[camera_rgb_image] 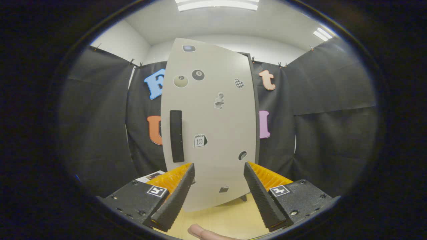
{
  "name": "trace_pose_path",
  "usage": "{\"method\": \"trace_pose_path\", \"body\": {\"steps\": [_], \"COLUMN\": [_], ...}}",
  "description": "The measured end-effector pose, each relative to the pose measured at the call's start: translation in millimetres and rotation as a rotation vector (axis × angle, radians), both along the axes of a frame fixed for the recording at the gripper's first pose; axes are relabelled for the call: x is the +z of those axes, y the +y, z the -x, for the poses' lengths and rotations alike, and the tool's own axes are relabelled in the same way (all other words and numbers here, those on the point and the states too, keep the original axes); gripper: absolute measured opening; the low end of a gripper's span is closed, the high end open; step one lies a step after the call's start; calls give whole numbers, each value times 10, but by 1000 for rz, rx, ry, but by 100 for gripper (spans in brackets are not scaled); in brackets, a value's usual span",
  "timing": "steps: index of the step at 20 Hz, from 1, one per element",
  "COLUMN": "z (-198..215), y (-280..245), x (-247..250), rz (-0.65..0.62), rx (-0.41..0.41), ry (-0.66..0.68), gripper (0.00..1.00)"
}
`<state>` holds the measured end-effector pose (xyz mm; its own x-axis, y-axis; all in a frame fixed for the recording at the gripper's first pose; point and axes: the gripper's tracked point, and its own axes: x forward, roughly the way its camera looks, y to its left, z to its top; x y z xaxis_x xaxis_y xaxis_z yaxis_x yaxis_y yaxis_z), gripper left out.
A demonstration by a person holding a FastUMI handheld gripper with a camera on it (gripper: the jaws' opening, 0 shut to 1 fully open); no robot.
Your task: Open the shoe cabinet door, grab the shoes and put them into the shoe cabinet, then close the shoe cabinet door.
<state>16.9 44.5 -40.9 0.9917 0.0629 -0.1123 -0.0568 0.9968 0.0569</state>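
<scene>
We have the door [213,133] dead ahead, a tall pale panel dotted with stickers, its dark upright handle [176,136] near the left edge. The panel looks swung partly out from the dark cabinet frame [256,110] that shows along its right side, though we cannot see any way inside from here. The shoes we cannot place at all. Our gripper [219,188] hangs just short of the door with its fingers spread wide and nothing between them, the left finger sitting right under the foot of the handle. Below lies the wooden floor [230,216], and a fingertip [200,231] pokes in beneath the fingers. So which step is this? We judge it a door step, but the scene fits two: the door on its way open for the shoes, or on its way shut with them already in. Either way, whatever comes next turns on that handle, so we would want the fingers lined up on its narrow bar and squared to it, since a slanted bite could slip off.
</scene>
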Motion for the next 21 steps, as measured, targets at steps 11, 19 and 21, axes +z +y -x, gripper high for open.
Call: {"method": "trace_pose_path", "body": {"steps": [11, 19, 21], "z": [873, 1006, 1003], "y": [-180, -12, 37], "x": [39, -139, -185], "rz": [13, -8, 0], "rx": [33, 105, 117], "ry": [-54, -5, 1], "gripper": [97, 97, 97]}}
